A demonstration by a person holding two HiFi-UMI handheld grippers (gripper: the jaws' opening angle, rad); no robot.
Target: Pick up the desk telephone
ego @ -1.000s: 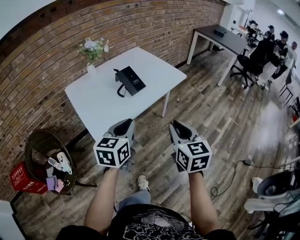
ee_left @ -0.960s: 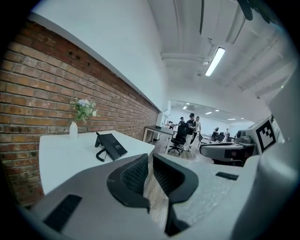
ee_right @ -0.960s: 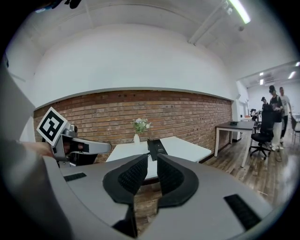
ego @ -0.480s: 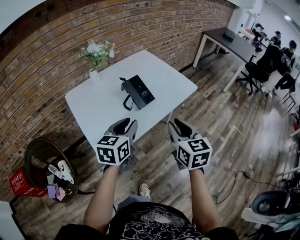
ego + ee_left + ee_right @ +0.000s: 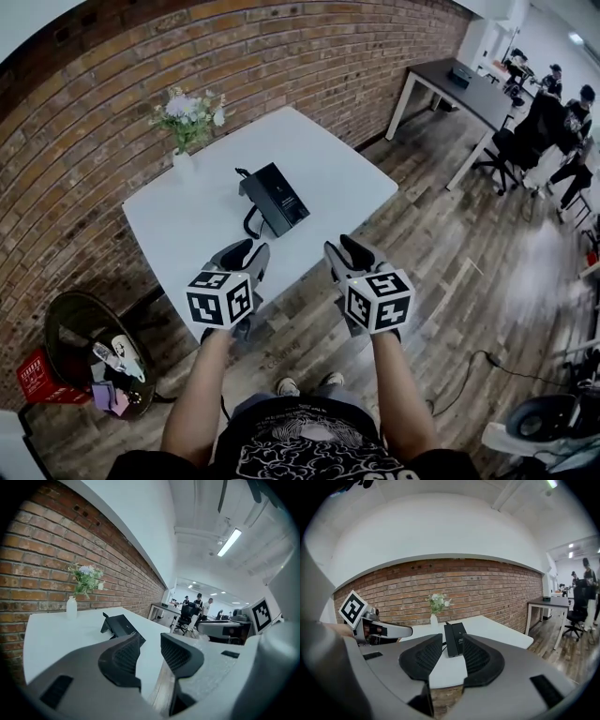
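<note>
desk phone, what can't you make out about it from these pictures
- Head view: telephone too small to show keys or handset.
- Left gripper view: left gripper covers its near end.
- Right gripper view: right gripper covers its near end.
Both grippers' jaws have just been opening, nothing between them.

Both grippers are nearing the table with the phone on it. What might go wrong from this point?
1. The left gripper and right gripper are empty. Their jaws have just been opening, but may gape too narrowly for the desk telephone.
2. Its cord loops on the table and might snag during lifting.
3. The vase stands close behind; overshooting could topple it.
</note>
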